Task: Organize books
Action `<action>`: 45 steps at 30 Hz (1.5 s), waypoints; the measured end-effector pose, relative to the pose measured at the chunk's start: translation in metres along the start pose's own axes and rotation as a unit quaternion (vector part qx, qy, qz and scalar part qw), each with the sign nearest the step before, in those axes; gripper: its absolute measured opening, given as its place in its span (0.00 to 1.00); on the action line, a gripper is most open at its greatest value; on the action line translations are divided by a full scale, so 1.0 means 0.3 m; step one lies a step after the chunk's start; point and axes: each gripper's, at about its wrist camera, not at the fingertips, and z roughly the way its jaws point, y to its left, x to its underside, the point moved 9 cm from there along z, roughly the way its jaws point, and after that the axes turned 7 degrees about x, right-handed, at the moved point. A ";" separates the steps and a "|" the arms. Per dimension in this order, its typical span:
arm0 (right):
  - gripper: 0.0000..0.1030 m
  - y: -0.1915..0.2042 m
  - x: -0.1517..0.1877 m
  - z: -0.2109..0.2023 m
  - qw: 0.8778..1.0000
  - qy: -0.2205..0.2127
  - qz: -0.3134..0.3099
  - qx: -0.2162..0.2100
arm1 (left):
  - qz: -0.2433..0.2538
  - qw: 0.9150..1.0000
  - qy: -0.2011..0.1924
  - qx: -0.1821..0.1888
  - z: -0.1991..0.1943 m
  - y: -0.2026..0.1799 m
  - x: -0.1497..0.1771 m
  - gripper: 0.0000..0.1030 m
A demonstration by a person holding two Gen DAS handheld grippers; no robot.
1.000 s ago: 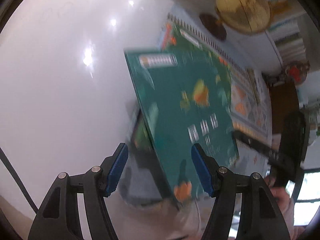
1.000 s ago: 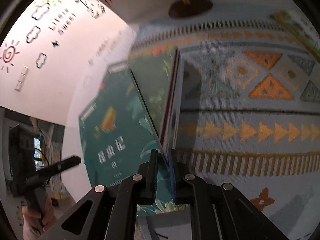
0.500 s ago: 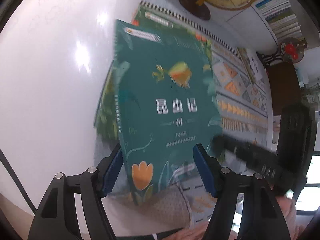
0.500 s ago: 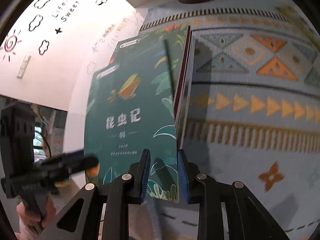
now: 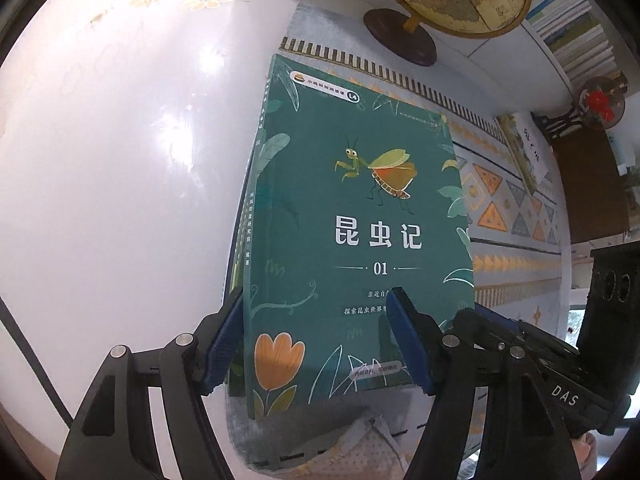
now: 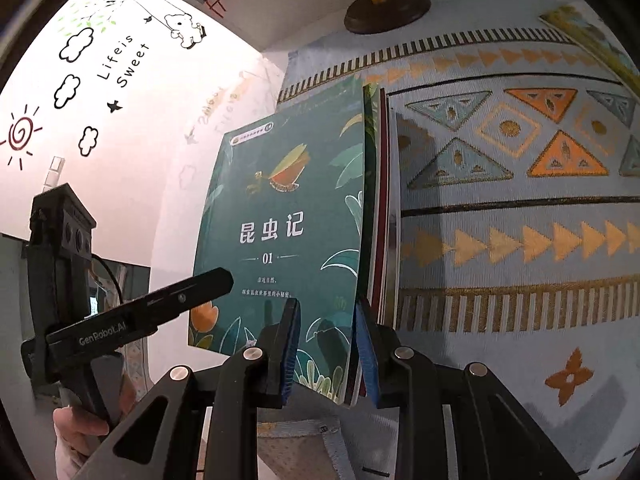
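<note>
A green book (image 5: 360,220) with a mantis and "01" on its cover lies on top of a stack of thin books on the patterned cloth (image 5: 516,216). It also shows in the right wrist view (image 6: 288,224). My left gripper (image 5: 316,340) is open, its blue pads either side of the book's near left corner. My right gripper (image 6: 328,352) is open, with its jaws around the stack's near right edge and a gap at each pad. The stack's page edges (image 6: 382,208) show on the right.
A globe on a dark round base (image 5: 400,36) stands at the far end of the cloth. A white wall (image 5: 120,160) runs along the left of the stack. Another book (image 5: 524,148) lies at the far right. Shelved books (image 5: 576,28) stand behind.
The green book came down from a tilt to lie flat on the stack. My right gripper opened from shut on it. My left gripper moved in around the near left corner.
</note>
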 end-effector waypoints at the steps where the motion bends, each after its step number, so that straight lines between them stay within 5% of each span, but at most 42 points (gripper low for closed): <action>1: 0.27 -0.001 0.002 0.003 1.000 -0.001 0.001 0.002 | 0.004 1.000 0.002 -0.004 0.000 0.002 -0.001 0.65; 7: 0.29 0.001 -0.005 0.019 1.000 0.011 0.004 0.012 | 0.007 1.000 0.009 -0.009 0.004 -0.008 0.013 0.67; 15: 0.50 0.027 -0.026 0.048 1.000 0.014 -0.005 0.014 | 0.022 0.999 0.008 -0.034 0.012 -0.016 0.016 0.68; 27: 0.56 0.061 -0.011 0.060 1.000 0.012 -0.002 0.024 | 0.025 0.996 -0.001 -0.081 0.010 -0.006 0.000 0.71; 30: 0.56 0.055 -0.014 0.025 1.000 -0.004 0.006 0.009 | 0.016 0.995 -0.026 -0.096 -0.047 -0.002 -0.016 0.71; 33: 0.56 0.009 -0.062 -0.107 0.997 -0.072 0.011 -0.019 | 0.045 0.996 -0.057 -0.050 -0.114 -0.106 -0.072 0.71; 37: 0.58 -0.224 -0.191 -0.335 0.982 -0.174 0.062 -0.029 | 0.130 0.989 -0.072 -0.016 -0.114 -0.355 -0.215 0.80; 39: 0.67 -0.380 -0.249 -0.409 0.972 -0.201 0.113 -0.036 | 0.160 0.985 -0.064 0.000 -0.052 -0.512 -0.311 0.80; 45: 0.69 -0.976 -0.448 -0.503 0.920 -0.249 0.293 -0.073 | 0.224 0.973 -0.035 0.046 0.272 -0.969 -0.577 0.80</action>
